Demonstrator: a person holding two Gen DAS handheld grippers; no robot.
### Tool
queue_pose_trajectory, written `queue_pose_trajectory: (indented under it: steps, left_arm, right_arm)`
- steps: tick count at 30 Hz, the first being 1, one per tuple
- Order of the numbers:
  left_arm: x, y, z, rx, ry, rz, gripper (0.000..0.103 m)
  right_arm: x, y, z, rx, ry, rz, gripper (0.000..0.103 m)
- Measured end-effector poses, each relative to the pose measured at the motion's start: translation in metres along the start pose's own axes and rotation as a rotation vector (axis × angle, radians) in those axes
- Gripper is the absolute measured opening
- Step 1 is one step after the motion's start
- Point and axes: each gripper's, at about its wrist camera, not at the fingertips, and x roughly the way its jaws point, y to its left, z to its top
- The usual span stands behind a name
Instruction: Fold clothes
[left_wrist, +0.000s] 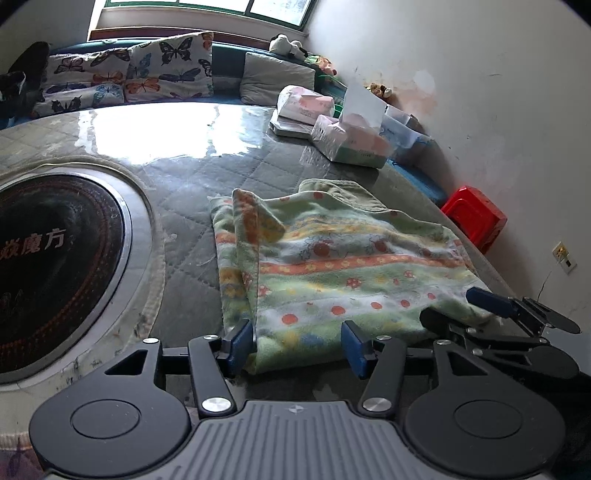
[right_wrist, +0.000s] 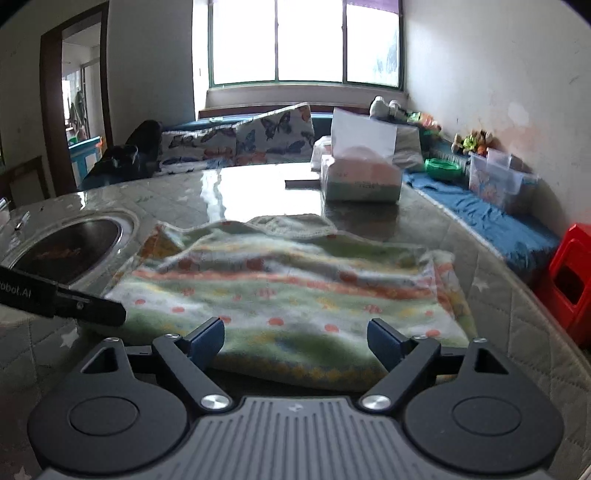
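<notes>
**Both claws open at the near edge of the cloth**

Far left, a round black burner (left_wrist: 55, 266) is sitting sunk in the table (left_wrist: 184, 221), its steel rim showing. Right of it, the cloth (left_wrist: 332, 266) is lying flat on the table: green with orange bands and red spots, folded over on itself, with a loose corner curling up at its far left.

I am holding my left claw (left_wrist: 297, 345) low at the cloth's near left corner. Its jaws are standing wide apart, gripping nothing; the left pad is sitting just beside the cloth's left edge and the right pad is over the near hem.

I am holding my right claw (right_wrist: 295, 345) at the near hem too, further right. Its jaws are also spread wide with nothing between them, the cloth's edge running across the gap. In the left wrist view that claw is lying at the cloth's near right corner, one blue pad resting on the fabric.

Beyond the cloth, a tissue pack (right_wrist: 360, 177) is standing on the far right part of the table, a white sheet sticking up from it. Behind, butterfly cushions (right_wrist: 258, 136) are leaning under the window. At the far right, a red stool (right_wrist: 569, 288) is standing by the wall.
</notes>
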Motion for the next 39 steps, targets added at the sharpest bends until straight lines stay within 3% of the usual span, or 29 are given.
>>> queue_pose_trajectory:
  steps: [5,9,14,27,39]
  left_arm:
    - [0.000,0.000,-0.001,-0.003,-0.001,0.010,0.058]
    - [0.000,-0.003,-0.001,0.009,-0.003,0.020,0.058]
    - [-0.001,-0.007,-0.001,0.026,-0.007,0.033,0.058]
    - [-0.018,0.003,0.001,0.018,-0.043,0.097,0.058]
    - [-0.022,0.015,-0.003,-0.008,-0.041,0.108,0.059]
  right_arm:
    - [-0.001,-0.008,0.000,0.031,-0.018,-0.055,0.088]
    - [0.005,-0.026,-0.011,0.106,0.035,-0.059,0.088]
    - [-0.003,-0.029,-0.010,0.110,0.012,-0.060,0.088]
    - [0.014,0.031,0.009,-0.049,-0.018,0.059,0.088]
    - [0.019,0.056,0.005,-0.113,0.000,0.093,0.089]
